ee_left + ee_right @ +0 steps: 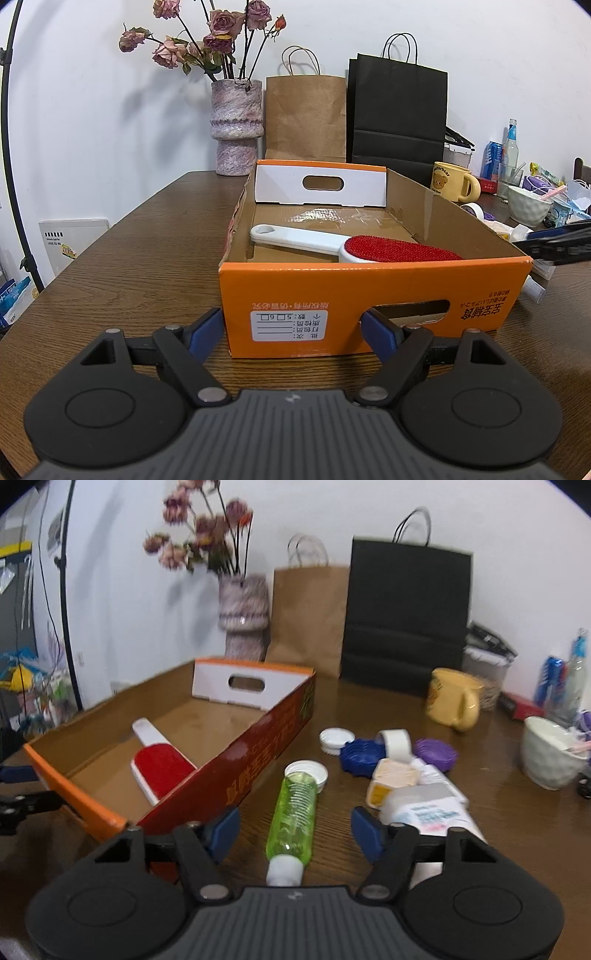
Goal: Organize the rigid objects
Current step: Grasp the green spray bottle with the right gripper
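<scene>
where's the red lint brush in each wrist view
Left wrist: lint brush lies centre frame inside the orange box, red head right.
Right wrist: lint brush lies left of centre in the box, red head nearest.
Shared landmark: the black paper bag.

Left gripper (291, 328), right gripper (295, 829): black linkages, silver rivets, blue fingers (207, 330), ribbed grey body.
</scene>
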`<control>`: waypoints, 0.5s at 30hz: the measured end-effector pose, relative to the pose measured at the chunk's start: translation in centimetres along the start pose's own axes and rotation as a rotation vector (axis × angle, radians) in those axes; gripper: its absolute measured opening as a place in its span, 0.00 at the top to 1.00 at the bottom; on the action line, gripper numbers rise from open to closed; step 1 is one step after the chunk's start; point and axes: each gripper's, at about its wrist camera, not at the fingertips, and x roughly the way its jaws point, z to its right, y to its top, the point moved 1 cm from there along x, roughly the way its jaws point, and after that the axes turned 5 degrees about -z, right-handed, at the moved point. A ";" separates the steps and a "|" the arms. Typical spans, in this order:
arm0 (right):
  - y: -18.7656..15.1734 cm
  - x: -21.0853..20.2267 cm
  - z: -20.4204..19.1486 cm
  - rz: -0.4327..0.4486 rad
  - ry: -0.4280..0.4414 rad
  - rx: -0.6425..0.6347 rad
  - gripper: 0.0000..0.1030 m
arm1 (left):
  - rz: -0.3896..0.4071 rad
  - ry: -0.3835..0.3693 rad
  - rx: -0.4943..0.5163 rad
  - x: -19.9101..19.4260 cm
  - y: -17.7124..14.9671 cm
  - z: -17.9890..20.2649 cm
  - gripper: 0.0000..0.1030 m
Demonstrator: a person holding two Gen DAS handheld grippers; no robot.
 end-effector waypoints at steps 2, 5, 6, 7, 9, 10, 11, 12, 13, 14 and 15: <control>0.4 1.4 -0.3 -0.030 0.001 -0.012 0.44 | 0.000 0.001 0.000 0.0 0.0 0.0 0.20; 0.7 3.1 -0.4 -0.077 -0.017 -0.024 0.53 | 0.000 0.001 0.000 0.0 0.0 0.0 0.20; 0.8 3.4 -0.4 -0.084 -0.013 -0.019 0.61 | 0.000 0.001 0.000 0.0 0.0 0.0 0.20; 0.7 3.6 -0.4 -0.093 -0.003 -0.014 0.65 | 0.000 0.001 0.000 0.0 0.0 0.0 0.20; 0.6 3.6 -0.2 -0.098 0.016 -0.003 0.69 | 0.000 0.000 0.000 0.0 0.0 0.0 0.20; 0.5 3.6 -0.2 -0.097 0.018 -0.001 0.69 | 0.000 0.000 0.000 0.0 0.0 0.0 0.20; 0.5 3.7 -0.1 -0.098 0.021 0.003 0.69 | 0.000 0.000 0.000 0.0 0.0 0.0 0.20; 0.6 3.6 0.0 -0.098 0.024 0.006 0.69 | 0.000 0.001 0.000 0.0 0.0 0.0 0.20; 0.6 3.6 0.1 -0.098 0.025 0.009 0.70 | 0.001 0.001 0.000 0.0 0.0 0.0 0.20; 0.6 3.6 0.1 -0.098 0.026 0.010 0.70 | 0.000 0.000 0.000 0.0 0.0 0.0 0.20; 0.6 3.7 0.2 -0.094 0.026 0.010 0.70 | 0.000 0.000 0.000 0.0 0.0 0.0 0.20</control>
